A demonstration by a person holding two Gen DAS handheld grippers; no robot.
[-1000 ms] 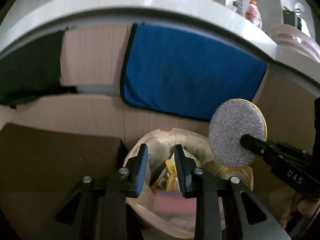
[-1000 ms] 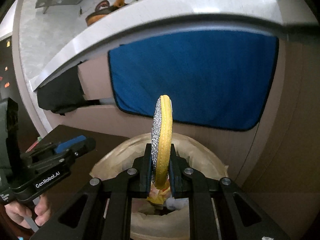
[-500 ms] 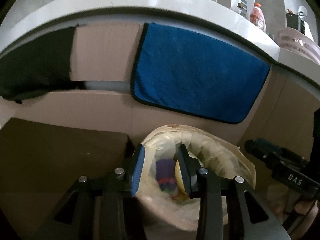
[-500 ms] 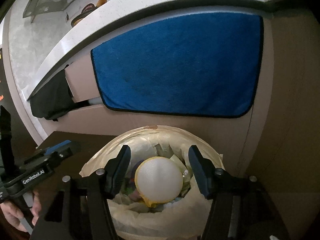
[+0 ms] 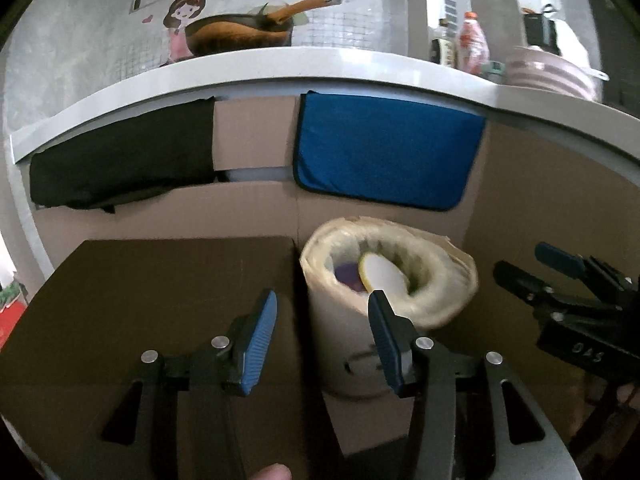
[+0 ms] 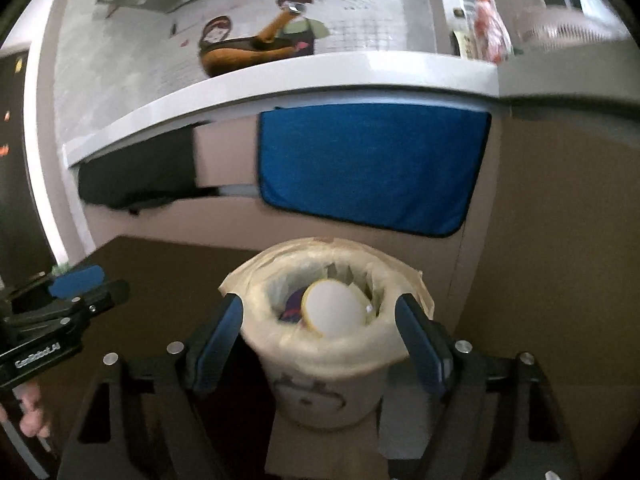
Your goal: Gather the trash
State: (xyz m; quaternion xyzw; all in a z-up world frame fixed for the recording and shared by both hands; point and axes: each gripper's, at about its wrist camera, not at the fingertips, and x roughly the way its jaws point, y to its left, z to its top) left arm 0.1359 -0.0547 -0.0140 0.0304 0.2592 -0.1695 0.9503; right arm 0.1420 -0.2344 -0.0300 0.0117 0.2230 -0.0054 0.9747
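Note:
A white trash bin (image 5: 460,276) lined with a pale bag stands on the floor below the counter. A round yellow-edged scouring pad (image 5: 382,270) lies on top of the trash inside it, also seen in the right wrist view (image 6: 334,308). My left gripper (image 5: 324,300) is drawn back in front of the bin, to its left. Its jaws are opening and nothing is between them. My right gripper (image 6: 320,302) faces the bin (image 6: 256,276) squarely from a short way back. Its jaws are opening wide and hold nothing.
A blue towel (image 5: 384,156) and a black cloth (image 5: 120,164) hang from the white counter edge (image 5: 280,68) above the bin. A dark brown box top (image 5: 160,280) lies left of the bin. A pan (image 5: 240,34) and bottles (image 5: 472,46) stand on the counter.
The right gripper let go of the scouring pad, which dropped into the bin. Both grippers pulled back from the bin, and their jaws spread wider.

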